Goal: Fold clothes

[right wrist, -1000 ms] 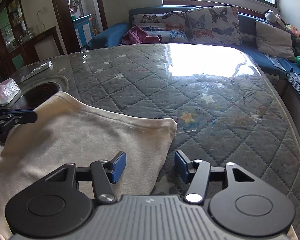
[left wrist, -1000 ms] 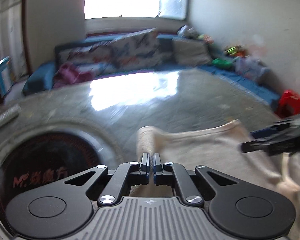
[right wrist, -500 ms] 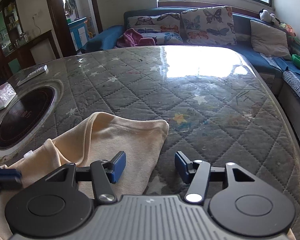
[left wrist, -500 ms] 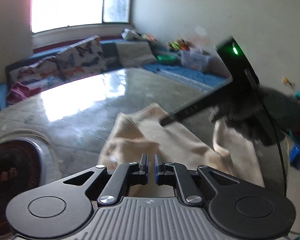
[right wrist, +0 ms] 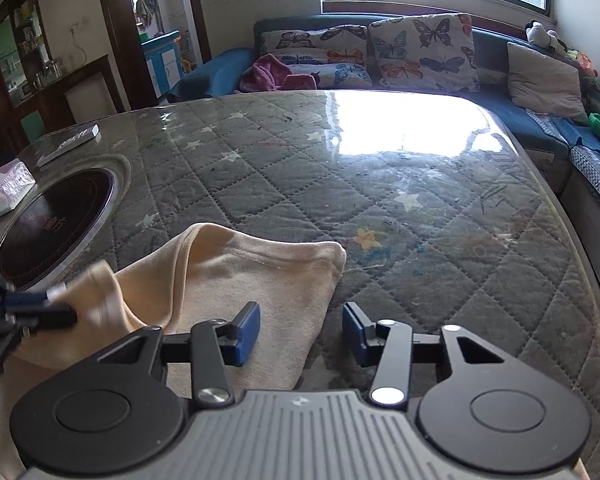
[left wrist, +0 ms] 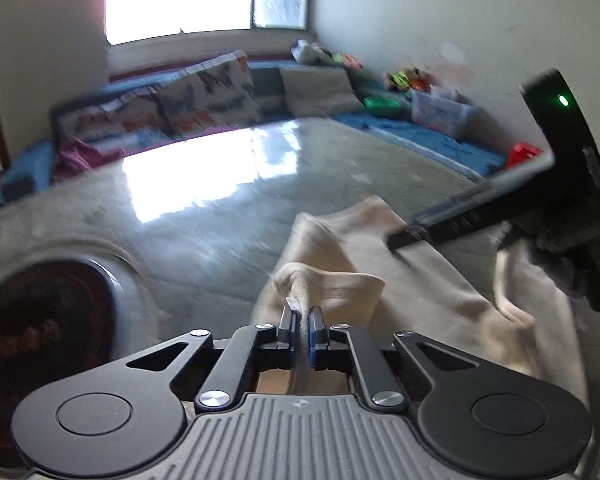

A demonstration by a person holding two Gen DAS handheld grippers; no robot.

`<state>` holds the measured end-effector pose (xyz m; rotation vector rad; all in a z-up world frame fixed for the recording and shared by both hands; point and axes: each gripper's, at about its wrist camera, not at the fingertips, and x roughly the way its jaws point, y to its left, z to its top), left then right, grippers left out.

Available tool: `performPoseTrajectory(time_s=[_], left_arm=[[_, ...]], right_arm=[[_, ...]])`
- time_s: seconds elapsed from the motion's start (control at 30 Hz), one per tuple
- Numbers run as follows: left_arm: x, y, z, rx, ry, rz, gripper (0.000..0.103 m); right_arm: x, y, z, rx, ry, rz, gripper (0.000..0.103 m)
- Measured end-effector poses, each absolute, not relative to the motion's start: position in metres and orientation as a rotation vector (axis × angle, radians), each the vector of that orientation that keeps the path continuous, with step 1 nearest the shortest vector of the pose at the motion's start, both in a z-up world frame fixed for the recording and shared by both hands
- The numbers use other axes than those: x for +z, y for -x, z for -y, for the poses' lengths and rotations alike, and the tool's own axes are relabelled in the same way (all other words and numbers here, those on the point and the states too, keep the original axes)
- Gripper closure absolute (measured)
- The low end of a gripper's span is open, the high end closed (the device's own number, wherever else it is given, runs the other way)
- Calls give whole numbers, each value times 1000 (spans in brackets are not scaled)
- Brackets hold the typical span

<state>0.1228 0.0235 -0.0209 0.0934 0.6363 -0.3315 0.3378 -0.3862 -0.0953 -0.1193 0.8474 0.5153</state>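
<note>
A cream garment (right wrist: 260, 276) lies on the quilted table top (right wrist: 420, 220), its left part lifted and doubled over. My left gripper (left wrist: 300, 332) is shut on a bunched fold of that garment (left wrist: 420, 288), and cloth pokes up between its pads. In the right wrist view it shows blurred at the left edge (right wrist: 20, 312). My right gripper (right wrist: 302, 334) hovers over the garment's right edge with its jaws closing. The cloth lies under the gap and the pads do not press on it. In the left wrist view the right gripper (left wrist: 400, 240) reaches in from the right.
A round dark hob (right wrist: 48, 224) is set into the table at the left, with a tissue pack (right wrist: 4, 188) and a remote (right wrist: 68, 144) beyond it. A blue sofa with butterfly cushions (right wrist: 420, 48) runs behind the table. The table's curved edge falls away at the right.
My left gripper has carried its garment corner rightward and toward the near side, doubling the cloth over. The right gripper stayed put, and its jaws have narrowed.
</note>
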Motion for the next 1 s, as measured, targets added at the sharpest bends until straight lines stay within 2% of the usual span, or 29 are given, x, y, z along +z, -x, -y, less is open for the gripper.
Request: performPoseTrajectory(time_s=[0.23,0.3,0.43,0.7,0.8,0.9,1.0], left_arm=[[-11,-152,-79,-91,-73,-594,98],[-12,-161,-92,-56,-59,-605,98],[-18,-179,-107,-10,-63,-628,98],[-33,-211,-133,64,-46,-686,97],[-41,-219,-142,99,-34,-715,92],[-41,-217,-148,124,-16,-723,88],[-30,-205,-151,112,17,-696,83]], right_arm=[[-95,-354,375,515,119,-842,89],[-96,-360,368,521,127,-836,94],[-97,-372,349,524,168,-814,96],[-101,-409,307,534,221,-791,96],[-102,-418,297,532,243,-781,86],[-100,-417,295,529,267,-770,82],[-96,-406,297,555,271,-767,70]])
